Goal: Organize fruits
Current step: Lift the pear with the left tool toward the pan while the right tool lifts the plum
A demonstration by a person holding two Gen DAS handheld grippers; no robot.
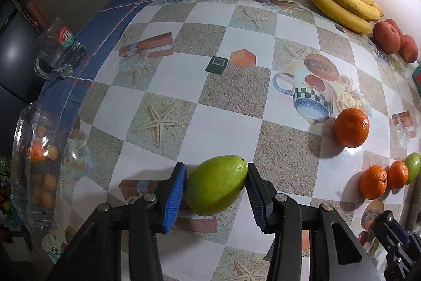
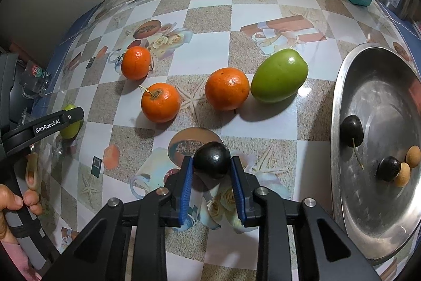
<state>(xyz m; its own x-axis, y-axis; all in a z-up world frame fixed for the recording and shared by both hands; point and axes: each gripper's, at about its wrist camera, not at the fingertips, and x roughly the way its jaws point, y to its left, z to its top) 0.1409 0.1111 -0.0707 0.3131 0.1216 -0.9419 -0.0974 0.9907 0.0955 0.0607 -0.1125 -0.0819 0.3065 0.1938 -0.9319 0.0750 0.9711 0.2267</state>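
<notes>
- A green mango-shaped fruit was clamped between the pads of the left tool, just above the counter.
- A dark plum-like fruit was gripped by the right tool.
- The sorting step was judged to be under way, both fruits being carried.
- Next, the dark fruit would probably need moving right to the metal tray, where similar dark fruits lay.

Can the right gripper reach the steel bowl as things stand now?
Probably yes. The right gripper holds a dark fruit, and the steel bowl lies just to its right with its top open. Nothing stands between them; only bare tablecloth lies there.
</notes>
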